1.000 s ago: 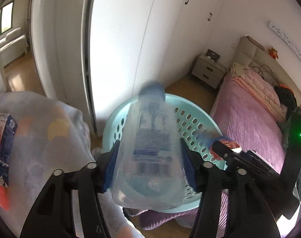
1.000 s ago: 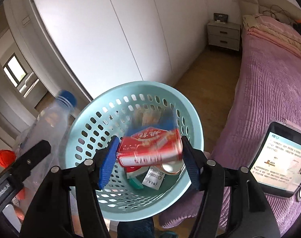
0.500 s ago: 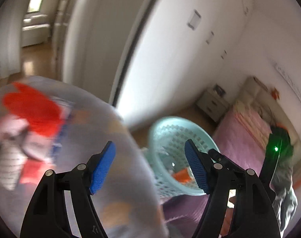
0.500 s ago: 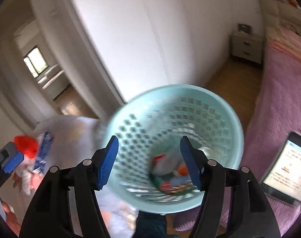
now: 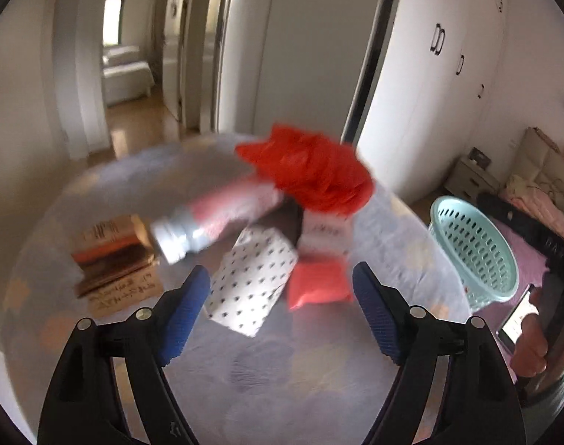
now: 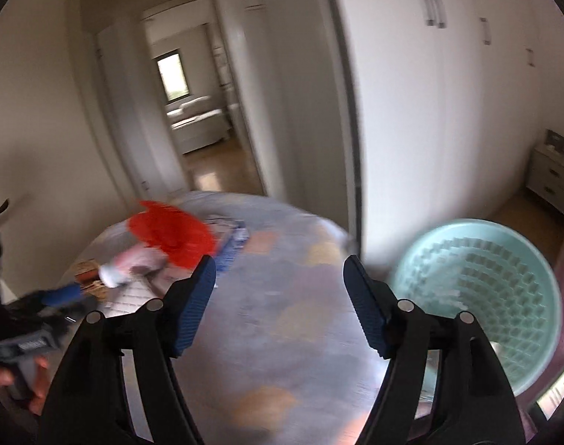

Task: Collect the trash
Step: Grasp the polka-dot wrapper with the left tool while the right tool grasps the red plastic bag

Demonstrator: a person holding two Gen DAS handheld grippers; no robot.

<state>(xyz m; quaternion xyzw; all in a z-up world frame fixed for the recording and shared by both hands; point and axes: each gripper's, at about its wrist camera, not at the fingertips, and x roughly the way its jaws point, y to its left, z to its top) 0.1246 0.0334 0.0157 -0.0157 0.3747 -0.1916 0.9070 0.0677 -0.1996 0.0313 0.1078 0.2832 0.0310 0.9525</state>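
A pile of trash lies on a round table (image 5: 319,363) with a pale patterned cloth: a crumpled red bag (image 5: 311,170), a pink and silver can (image 5: 215,222) on its side, a dotted white packet (image 5: 252,285) and a red packet (image 5: 315,285). My left gripper (image 5: 282,307) hovers just short of the dotted packet, jaws opening, nothing between them. My right gripper (image 6: 280,304) is over the bare cloth (image 6: 300,315), jaws opening and empty. The red bag (image 6: 174,237) lies to its left. A mint perforated basket (image 6: 482,304) stands at the right, also seen as the basket (image 5: 475,244).
A brown carton (image 5: 111,256) lies on the table's left side. A pink bed (image 5: 534,200) and a nightstand (image 5: 471,174) are behind the basket. White wardrobe doors (image 6: 449,111) fill the right, and a doorway (image 6: 193,118) opens beyond the table. A hand (image 5: 530,348) holds the other gripper.
Both grippers let go of their loads, the clear bottle and the red can, at the basket. Both then swung left, from the basket to the table with the trash pile.
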